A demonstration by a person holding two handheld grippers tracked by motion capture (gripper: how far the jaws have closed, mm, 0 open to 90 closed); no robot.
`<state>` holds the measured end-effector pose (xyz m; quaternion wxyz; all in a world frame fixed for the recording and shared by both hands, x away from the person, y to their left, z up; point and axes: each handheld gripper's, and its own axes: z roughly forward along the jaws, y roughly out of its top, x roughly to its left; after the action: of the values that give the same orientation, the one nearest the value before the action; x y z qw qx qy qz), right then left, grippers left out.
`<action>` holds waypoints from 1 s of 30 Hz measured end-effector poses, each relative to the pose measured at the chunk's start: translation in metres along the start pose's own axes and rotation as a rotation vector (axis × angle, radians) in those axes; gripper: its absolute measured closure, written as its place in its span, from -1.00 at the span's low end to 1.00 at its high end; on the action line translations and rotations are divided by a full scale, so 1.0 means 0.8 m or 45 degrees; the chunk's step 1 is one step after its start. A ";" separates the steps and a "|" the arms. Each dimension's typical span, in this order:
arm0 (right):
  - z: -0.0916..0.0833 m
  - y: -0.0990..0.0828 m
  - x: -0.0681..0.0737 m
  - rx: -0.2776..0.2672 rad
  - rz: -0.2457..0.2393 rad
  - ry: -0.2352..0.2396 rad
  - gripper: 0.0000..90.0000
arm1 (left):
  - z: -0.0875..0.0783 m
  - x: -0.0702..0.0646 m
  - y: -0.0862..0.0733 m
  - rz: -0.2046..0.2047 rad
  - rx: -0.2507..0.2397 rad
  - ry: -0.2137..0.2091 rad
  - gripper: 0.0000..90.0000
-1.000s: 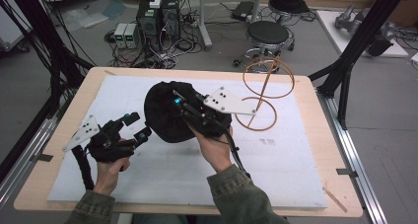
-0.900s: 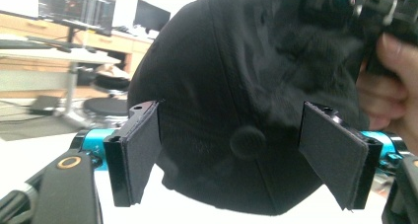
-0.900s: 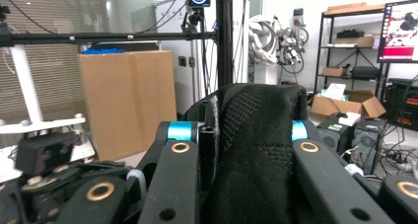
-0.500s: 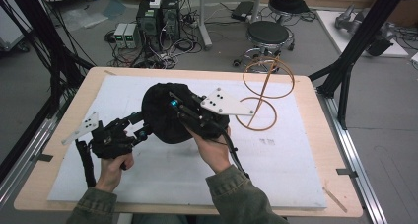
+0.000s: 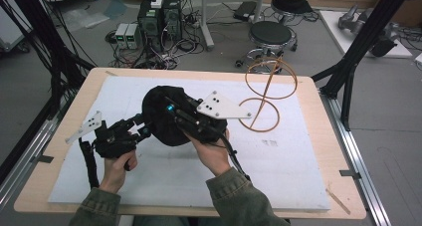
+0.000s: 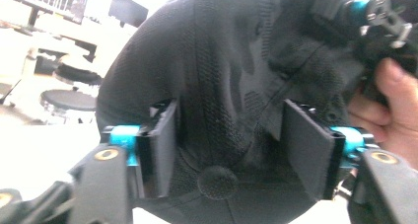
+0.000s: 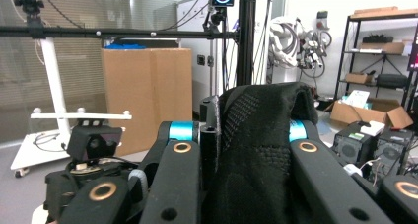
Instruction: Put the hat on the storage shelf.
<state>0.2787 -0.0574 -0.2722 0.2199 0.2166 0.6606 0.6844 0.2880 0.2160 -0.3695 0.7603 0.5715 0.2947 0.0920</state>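
A black mesh cap is held up over the white mat, and my right gripper is shut on its fabric. In the right gripper view the black cloth rises between the two jaws. My left gripper is at the cap's left edge and stands open. In the left gripper view its pads sit on either side of the cap's crown, with the top button low between them. I cannot tell whether the pads touch the cloth.
A thin wooden stand of two loops rises at the mat's back right. The white mat covers most of the wooden table. Black frame posts flank the table; a stool and electronics sit on the floor behind.
My left gripper has moved right to the cap, and its jaws now straddle the crown. The right gripper and cap shifted slightly toward the left.
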 end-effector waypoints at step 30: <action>-0.018 0.003 -0.018 0.005 -0.010 -0.070 0.63 | 0.010 -0.022 0.013 0.092 0.005 -0.004 0.92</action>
<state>0.2816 -0.0776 -0.2700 0.2403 0.2332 0.6563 0.6761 0.2801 0.2044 -0.3523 0.7560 0.5833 0.2727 0.1179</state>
